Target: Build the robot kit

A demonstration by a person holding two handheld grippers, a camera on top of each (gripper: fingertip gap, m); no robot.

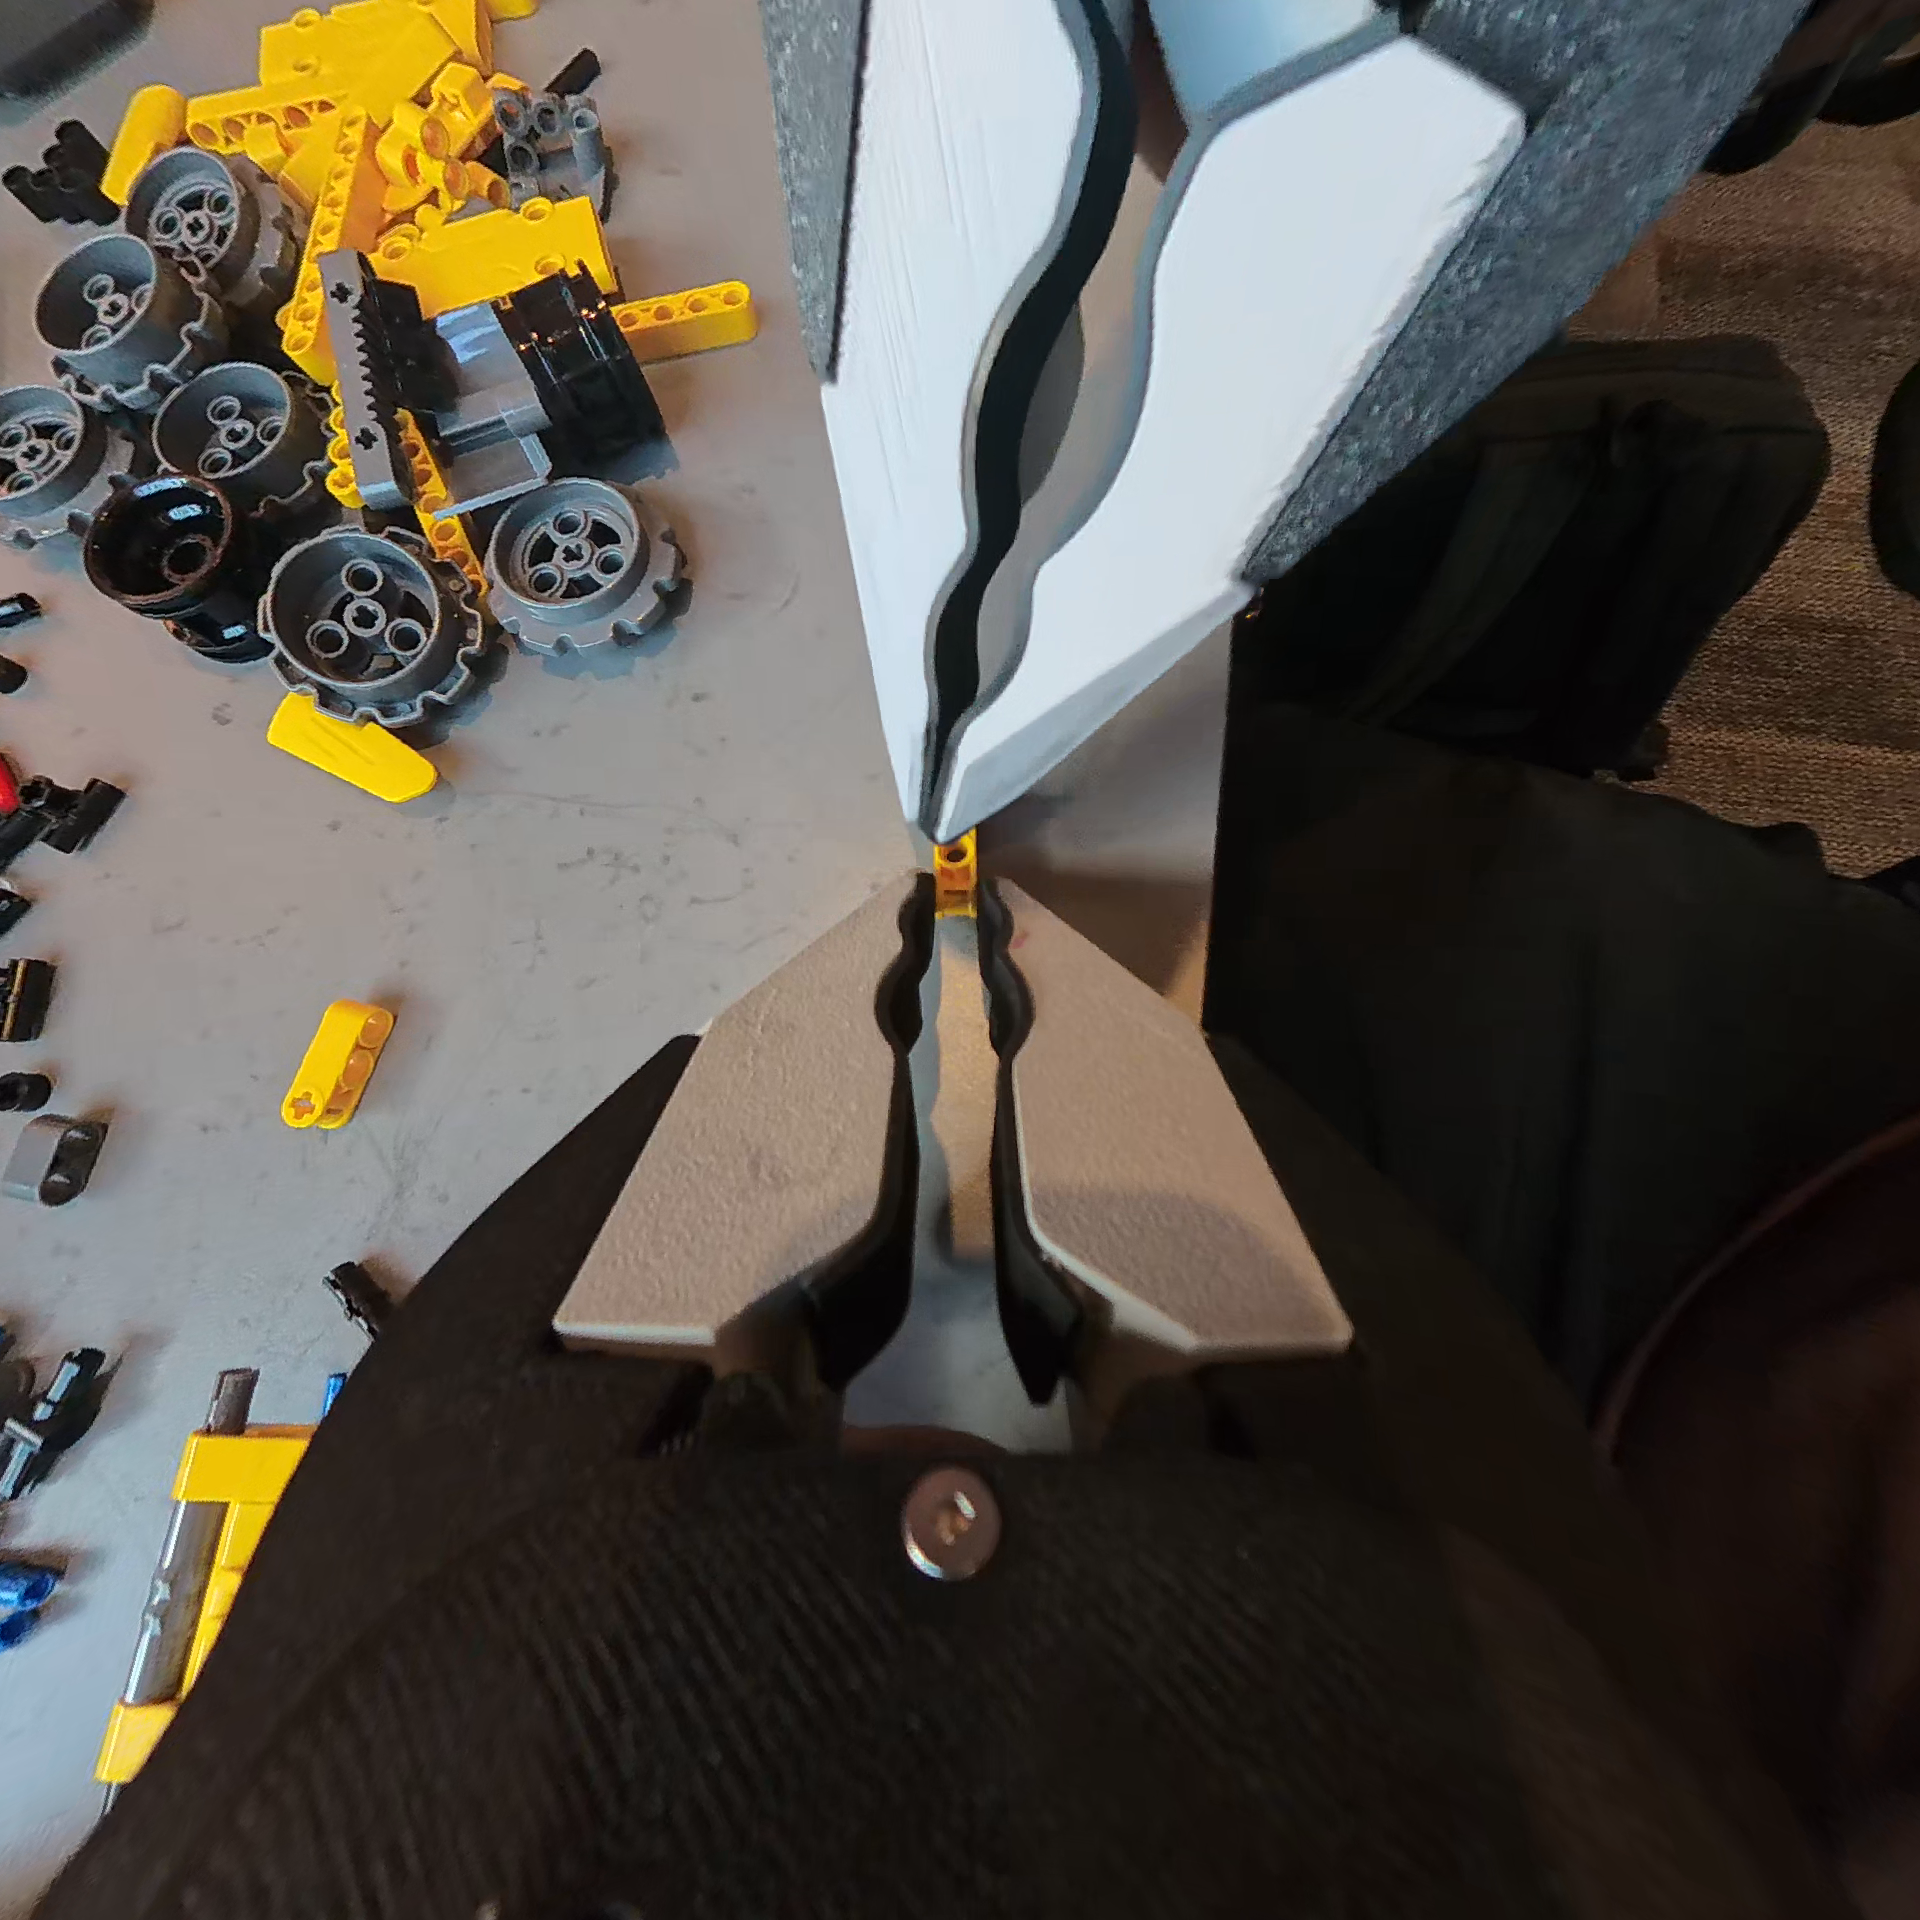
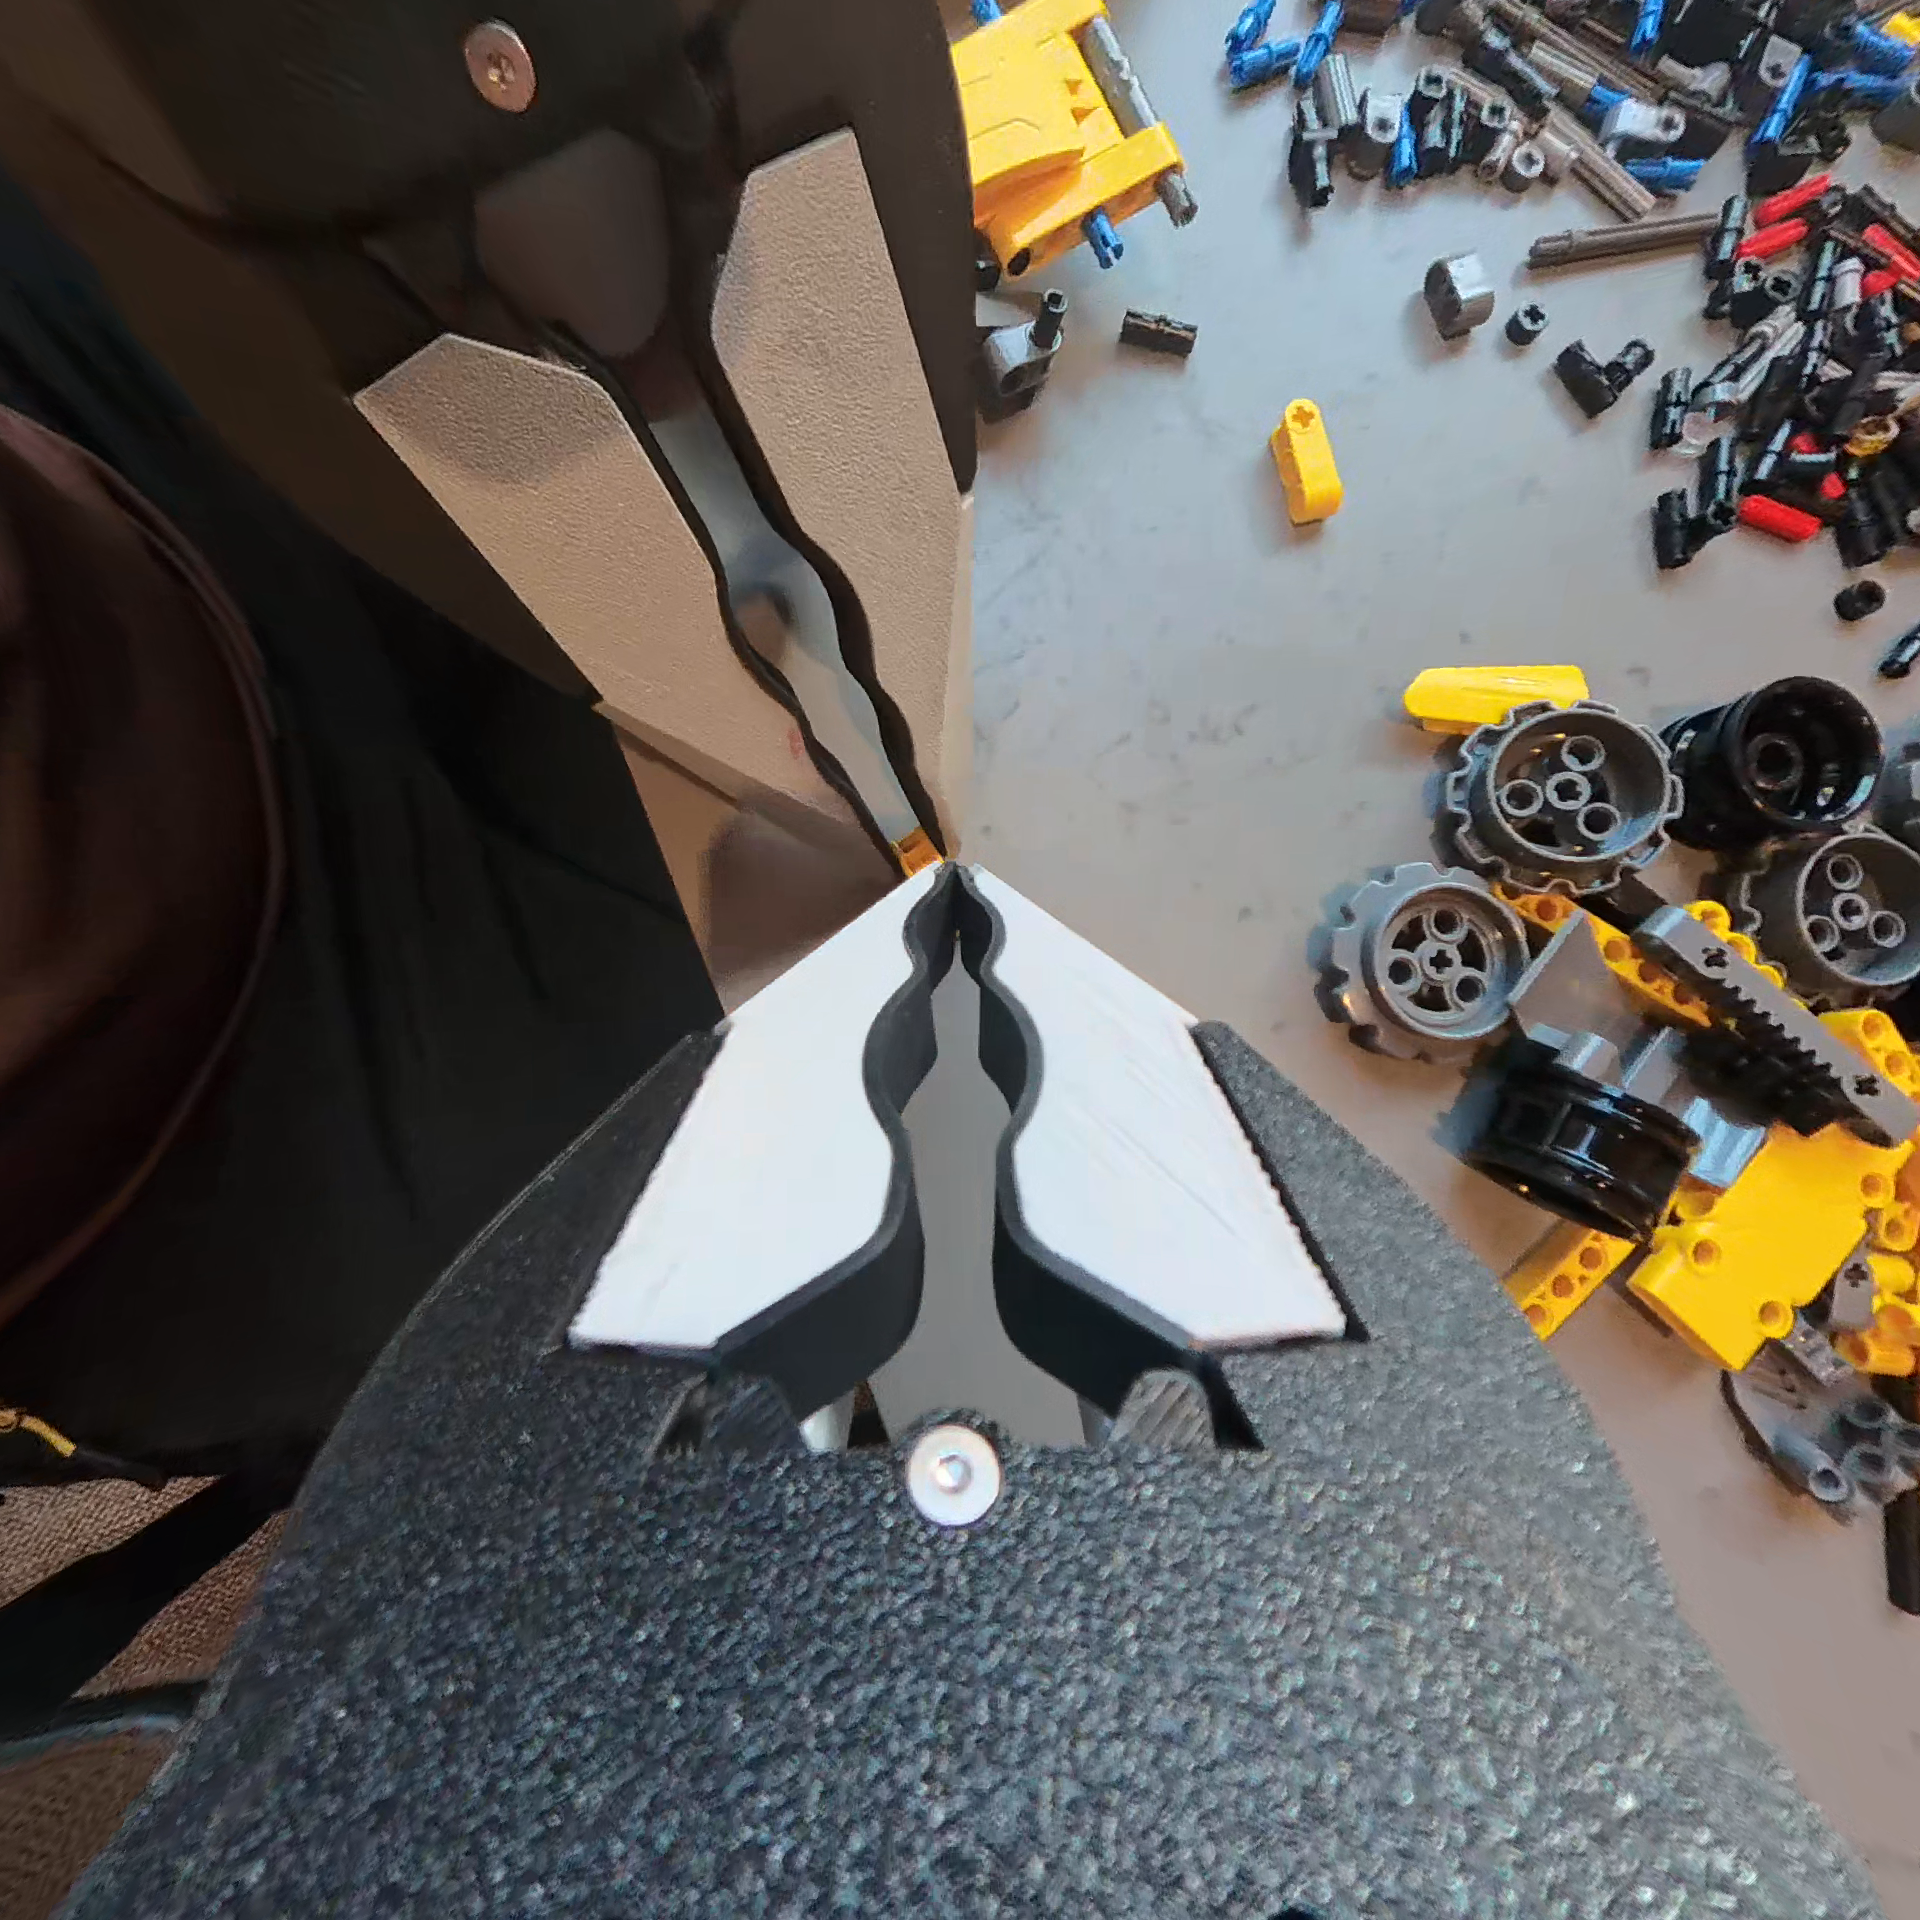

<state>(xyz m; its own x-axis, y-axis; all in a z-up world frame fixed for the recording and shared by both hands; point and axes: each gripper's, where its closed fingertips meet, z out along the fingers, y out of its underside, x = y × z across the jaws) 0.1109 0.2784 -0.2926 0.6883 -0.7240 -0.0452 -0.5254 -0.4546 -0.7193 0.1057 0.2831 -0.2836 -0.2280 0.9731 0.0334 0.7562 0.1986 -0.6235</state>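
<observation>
My left gripper (image 1: 956,896), with grey fingers, is shut on a small yellow holed piece (image 1: 956,868) held at its tips, above the near edge of the grey table (image 1: 623,935). My right gripper (image 1: 940,826), with white fingers, comes in from the opposite side. Its jaws are shut and its tips touch the free end of the yellow piece. In the right wrist view my right gripper (image 2: 954,878) meets the left gripper (image 2: 922,831) tip to tip. Only a sliver of the yellow piece (image 2: 914,854) shows there. Nothing is visible between the white fingers.
A heap of yellow beams, grey wheel hubs (image 1: 364,623) and a black tyre (image 2: 1579,1153) lies on the table. A loose yellow connector (image 1: 338,1065) lies alone, and a yellow axle assembly (image 1: 197,1558) sits nearby. Black, blue and red pins (image 2: 1787,260) are scattered. A person's dark clothing (image 1: 1558,1143) is beyond the table edge. Both grippers' tips are close together, under 4 cm apart. The loose yellow connector (image 1: 338,1065) is about equally far from each gripper, around 11 centimetres. Look for it in the right wrist view (image 2: 1300,459) too.
</observation>
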